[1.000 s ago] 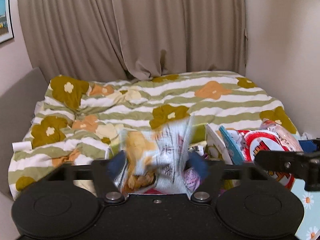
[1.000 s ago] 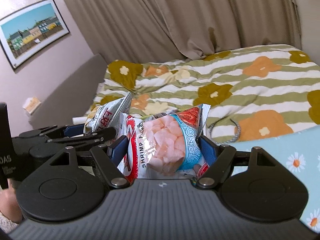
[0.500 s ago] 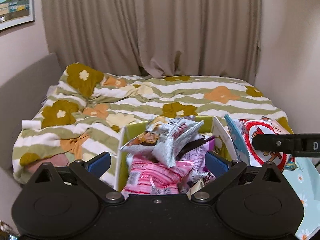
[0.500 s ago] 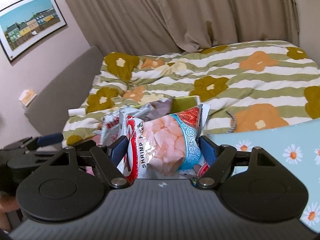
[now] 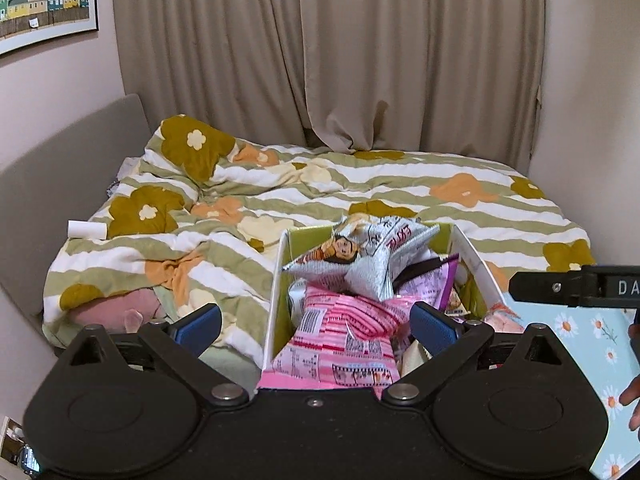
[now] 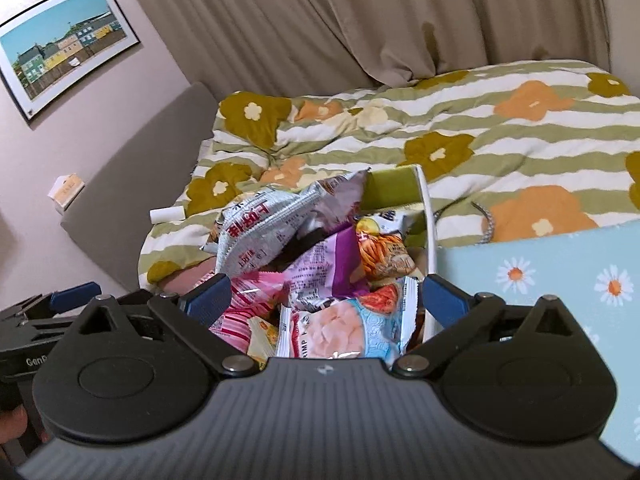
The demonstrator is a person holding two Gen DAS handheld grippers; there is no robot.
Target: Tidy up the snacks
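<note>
A white box with a green inside (image 5: 276, 300) (image 6: 426, 208) stands at the bed's edge, piled with snack packets. A silver packet (image 5: 360, 260) (image 6: 264, 232) lies on top, over a pink one (image 5: 340, 344) and a purple one (image 6: 324, 268). My left gripper (image 5: 316, 324) is open above the box's near end, touching nothing. My right gripper (image 6: 326, 300) has its jaws opening. A shrimp flakes packet (image 6: 344, 332) lies loose in the box below them, clear of both pads. The right gripper's side (image 5: 560, 284) shows in the left wrist view.
Behind the box lies a bed with a green striped, flowered duvet (image 5: 400, 192). A light-blue daisy-print surface (image 6: 560, 280) borders the box on the right. A white roll (image 5: 86, 229) and a cable (image 6: 486, 216) lie on the duvet. A grey headboard (image 6: 132, 184) is left.
My left gripper let go of the silver packet, which now rests on the pile, and drew back. My right gripper opened and the shrimp flakes packet dropped into the box.
</note>
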